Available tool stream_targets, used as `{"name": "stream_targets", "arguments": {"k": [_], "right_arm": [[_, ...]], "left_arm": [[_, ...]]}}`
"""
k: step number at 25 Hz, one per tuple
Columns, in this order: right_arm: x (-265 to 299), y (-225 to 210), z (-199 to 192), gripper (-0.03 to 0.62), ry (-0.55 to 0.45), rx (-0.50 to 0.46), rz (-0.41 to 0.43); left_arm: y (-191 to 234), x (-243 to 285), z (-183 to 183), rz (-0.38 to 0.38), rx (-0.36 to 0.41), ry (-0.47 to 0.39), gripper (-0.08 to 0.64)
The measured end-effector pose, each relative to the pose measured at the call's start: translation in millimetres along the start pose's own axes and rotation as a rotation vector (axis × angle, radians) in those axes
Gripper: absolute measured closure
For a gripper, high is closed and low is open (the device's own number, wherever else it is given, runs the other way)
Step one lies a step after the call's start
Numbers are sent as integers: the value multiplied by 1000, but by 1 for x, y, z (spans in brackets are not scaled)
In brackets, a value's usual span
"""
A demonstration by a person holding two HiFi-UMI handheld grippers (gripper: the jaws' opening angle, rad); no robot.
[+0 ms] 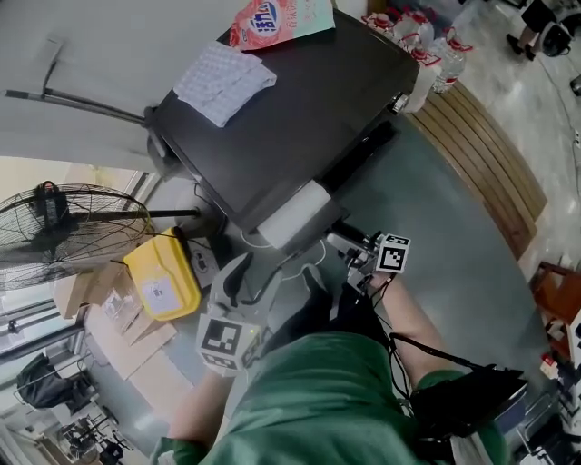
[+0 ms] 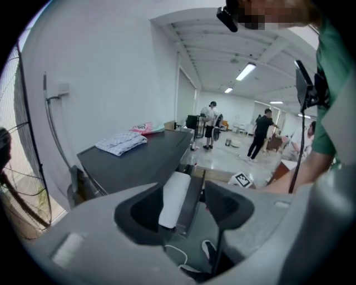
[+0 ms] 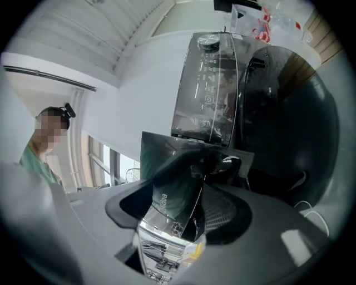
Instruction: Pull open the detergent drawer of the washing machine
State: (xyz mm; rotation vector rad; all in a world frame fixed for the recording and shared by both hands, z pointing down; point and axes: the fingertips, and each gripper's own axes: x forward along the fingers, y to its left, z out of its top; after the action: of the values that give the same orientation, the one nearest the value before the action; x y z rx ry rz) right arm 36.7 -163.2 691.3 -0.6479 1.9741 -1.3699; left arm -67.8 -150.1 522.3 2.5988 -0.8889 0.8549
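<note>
Right claw (image 3: 189, 183): closed on the drawer (image 3: 167, 172); its dark glossy front panel is pinched between both jaws, which are kept partly apart by it.
Drawer position: pulled out from the front of the washing machine (image 1: 290, 109), its white inside exposed.
Left claw (image 2: 183, 209): jaws spread, nothing held; the drawer is seen beyond them, untouched.
Machine top: a folded cloth (image 1: 222, 82) and a pink bag (image 1: 272, 23) are laid at the far end.
</note>
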Motion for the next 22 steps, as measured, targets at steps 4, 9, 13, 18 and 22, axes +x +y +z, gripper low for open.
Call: {"name": "stream_targets", "arguments": {"k": [4,9,13,18,22], "right_arm": [[-18,6,-6,331,-30,22,-3],[-33,11,-9,330,-67,35,-18],[-46,12,-12,331,-78,39,-32],[-61,16,-17,331,-77,39,-54],[-67,14,-22,331,-80,42,-103]], "left_arm": [[-5,1,-1,-16,13,2,325],[-12,10,1,-54,37,14,326],[-12,13,3,-67,54,12,326],[-7,11,3,-66,42,8,325],[-9,7,2,-69,38,-2,326]]}}
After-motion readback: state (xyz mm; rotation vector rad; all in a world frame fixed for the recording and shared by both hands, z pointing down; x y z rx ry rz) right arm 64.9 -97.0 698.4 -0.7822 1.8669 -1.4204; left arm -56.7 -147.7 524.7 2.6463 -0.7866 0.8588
